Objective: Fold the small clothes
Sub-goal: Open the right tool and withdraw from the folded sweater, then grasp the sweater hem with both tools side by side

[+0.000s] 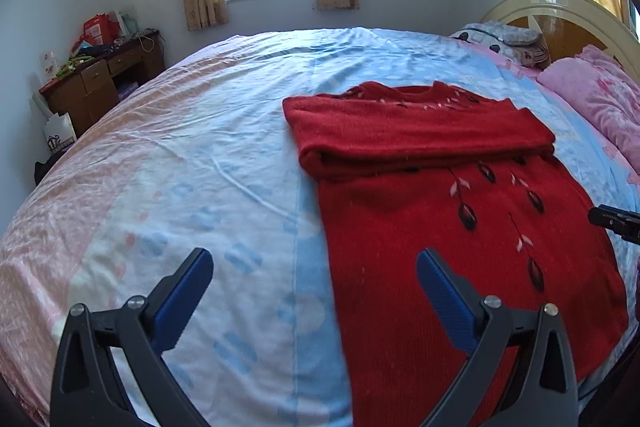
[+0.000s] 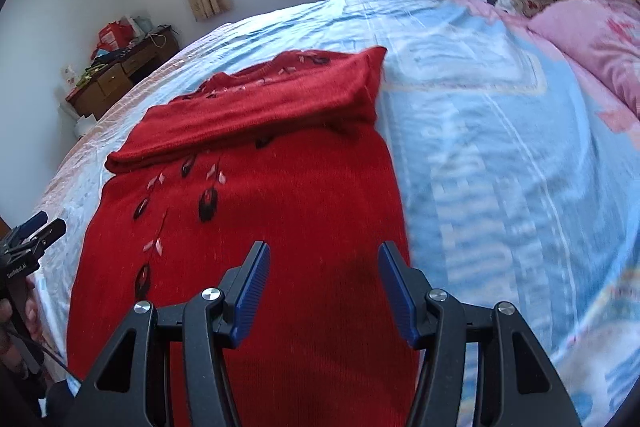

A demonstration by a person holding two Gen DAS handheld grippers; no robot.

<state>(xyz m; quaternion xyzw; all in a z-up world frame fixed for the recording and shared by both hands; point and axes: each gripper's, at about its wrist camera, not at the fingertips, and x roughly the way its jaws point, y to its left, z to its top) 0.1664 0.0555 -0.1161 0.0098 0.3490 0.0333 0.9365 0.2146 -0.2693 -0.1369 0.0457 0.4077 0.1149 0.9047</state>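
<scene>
Red sweater [image 1: 460,227] on the bed sheet [image 1: 200,167] at one o'clock from your left gripper [image 1: 314,291], directly beneath your right gripper [image 2: 324,283], both spread and empty, sleeves folded across the chest, dark leaf embroidery.

Knit, cotton and plastic on a bed

The red sweater [image 1: 460,227] is fuzzy ribbed knit, matt, with stitched leaf motifs. The sheet [image 1: 180,187] under it looks like thin, smooth, creased cotton. Both grippers, left [image 1: 314,297] and right [image 2: 324,289], have matt black plastic frames, ridged blue pads [image 2: 252,293] and shiny metal rivets. The far-left desk [image 1: 100,83] is brown wood; the headboard [image 1: 560,3] is glossy.
</scene>
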